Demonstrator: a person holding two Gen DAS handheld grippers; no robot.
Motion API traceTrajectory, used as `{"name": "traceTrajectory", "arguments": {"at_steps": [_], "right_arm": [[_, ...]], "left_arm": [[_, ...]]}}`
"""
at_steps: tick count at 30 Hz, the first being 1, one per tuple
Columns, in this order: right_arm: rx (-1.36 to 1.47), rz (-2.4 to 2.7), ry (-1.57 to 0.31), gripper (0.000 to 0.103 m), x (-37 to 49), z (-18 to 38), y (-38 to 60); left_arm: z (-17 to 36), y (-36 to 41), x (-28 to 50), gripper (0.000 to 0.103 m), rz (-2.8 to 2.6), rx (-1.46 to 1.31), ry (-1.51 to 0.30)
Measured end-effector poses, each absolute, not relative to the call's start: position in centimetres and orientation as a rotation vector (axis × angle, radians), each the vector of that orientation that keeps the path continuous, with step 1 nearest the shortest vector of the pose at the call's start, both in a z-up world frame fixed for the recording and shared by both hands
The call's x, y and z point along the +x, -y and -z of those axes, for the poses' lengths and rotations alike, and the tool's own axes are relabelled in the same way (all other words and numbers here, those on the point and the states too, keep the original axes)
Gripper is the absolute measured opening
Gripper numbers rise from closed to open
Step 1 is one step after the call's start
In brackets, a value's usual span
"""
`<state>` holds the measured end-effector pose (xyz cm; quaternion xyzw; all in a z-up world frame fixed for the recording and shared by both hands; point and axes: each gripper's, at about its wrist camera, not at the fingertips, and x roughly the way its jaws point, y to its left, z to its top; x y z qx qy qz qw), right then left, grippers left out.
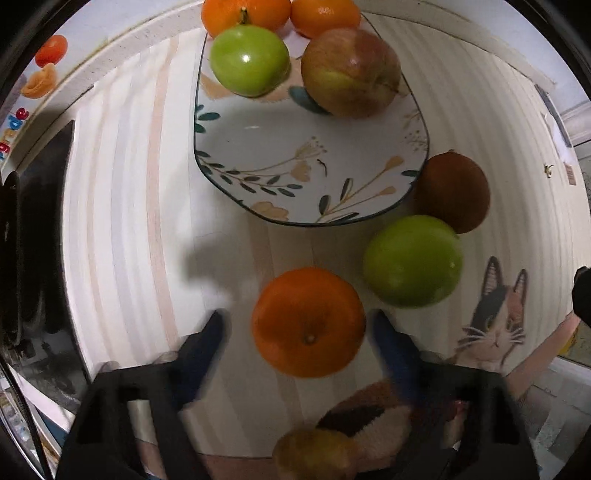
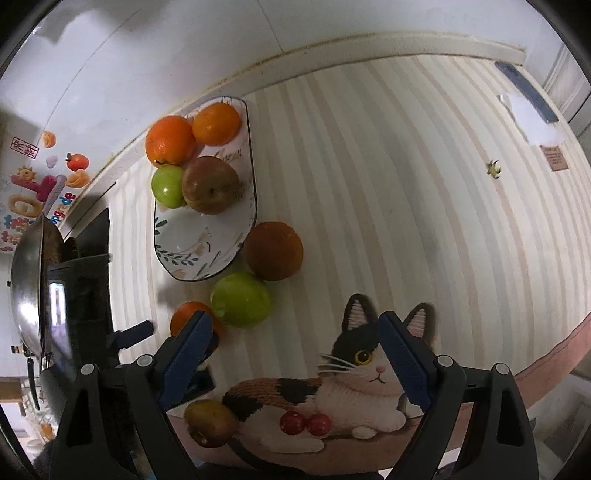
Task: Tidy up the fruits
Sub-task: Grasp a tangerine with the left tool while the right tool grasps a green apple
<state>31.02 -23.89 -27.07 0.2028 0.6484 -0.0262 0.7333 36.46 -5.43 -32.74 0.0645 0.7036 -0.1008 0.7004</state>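
Plate: one floral plate [image 1: 258,147] on the striped surface [image 1: 118,221], reaching from centre to 12 o'clock in the left wrist view.
Fruit on plate: four, namely two oranges [image 1: 243,14], one green apple [image 1: 249,61] and one red-green apple [image 1: 351,74], all crowded at the plate's far end.
Fruit off plate: five on the surface, namely one orange [image 1: 308,323], one green apple [image 1: 413,260] at 3 o'clock of the plate's near rim, one dark brown-orange fruit [image 1: 454,192] touching the plate's edge, one yellow-brown apple [image 1: 314,454] at 6 o'clock, and a pair of small red round fruits [image 2: 304,424], counted as one cluster of two.
Left claw [image 1: 297,332]: blurred fingers [image 1: 207,343] stand apart on either side of the loose orange; the right finger is at the fruit's edge, the left shows a gap, so no grip is visible.
Right claw [image 2: 295,343]: spread wide and empty over the cat-pattern mat [image 2: 351,373].
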Motion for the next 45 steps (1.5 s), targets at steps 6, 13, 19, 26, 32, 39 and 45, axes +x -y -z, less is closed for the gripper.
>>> {"name": "traceTrajectory", "arguments": {"at_steps": [6, 13, 19, 26, 32, 39, 45], "right_arm": [[0.459, 0.009, -1.457, 0.093, 32.1, 29.1, 22.0], [0.447, -0.054, -1.533, 0.088, 34.2, 33.4, 17.9], [0.394, -0.072, -1.580, 0.065, 35.4, 36.5, 15.7], [0.318, -0.150, -1.639, 0.065, 33.0, 36.3, 14.6], [0.339, -0.157, -1.637, 0.066, 31.4, 36.7, 14.7], [0.375, -0.135, -1.625, 0.066, 30.7, 36.6, 15.9], [0.375, -0.135, -1.591, 0.065, 30.3, 36.0, 17.4]], "left_arm": [[32.2, 2.5, 36.1, 0.062, 0.152, 0.105, -1.543], [32.3, -2.2, 35.6, 0.062, 0.051, 0.051, -1.544], [32.3, -2.3, 35.4, 0.062, 0.036, 0.035, -1.533], [32.2, -1.1, 33.7, 0.062, 0.092, 0.034, -1.543], [32.4, 0.1, 33.3, 0.062, 0.105, 0.047, -1.540], [32.4, 0.8, 33.9, 0.062, 0.106, 0.060, -1.540], [32.1, 0.4, 34.3, 0.061, 0.115, 0.053, -1.540]]}}
